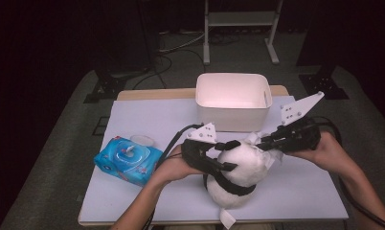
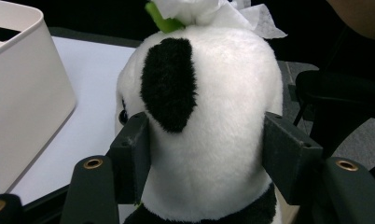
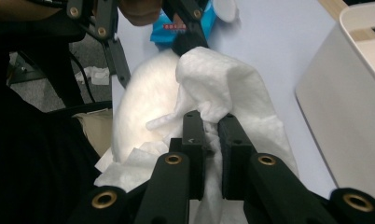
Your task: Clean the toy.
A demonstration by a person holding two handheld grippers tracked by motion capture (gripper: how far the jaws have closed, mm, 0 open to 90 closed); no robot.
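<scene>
1. The panda toy (image 1: 238, 172) stands on the desk (image 1: 300, 191), clamped between the jaws of the left tool (image 1: 227, 155); in the left gripper view the pads press into the white plush on both sides of its head (image 2: 209, 140).
2. The right tool (image 1: 261, 140) has its jaws nearly closed, pinching a crumpled white wipe (image 3: 223, 93) against the top of the toy's head.
3. Judged from this, the wiping is under way: the wipe is out and on the toy, but much of the plush is not yet covered.
4. Beyond the tools, a white bin (image 1: 232, 100) waits at the far edge, likely for the used wipe.
5. Left of the left tool lies the blue pack of wipes (image 1: 127, 160), lid open.
</scene>
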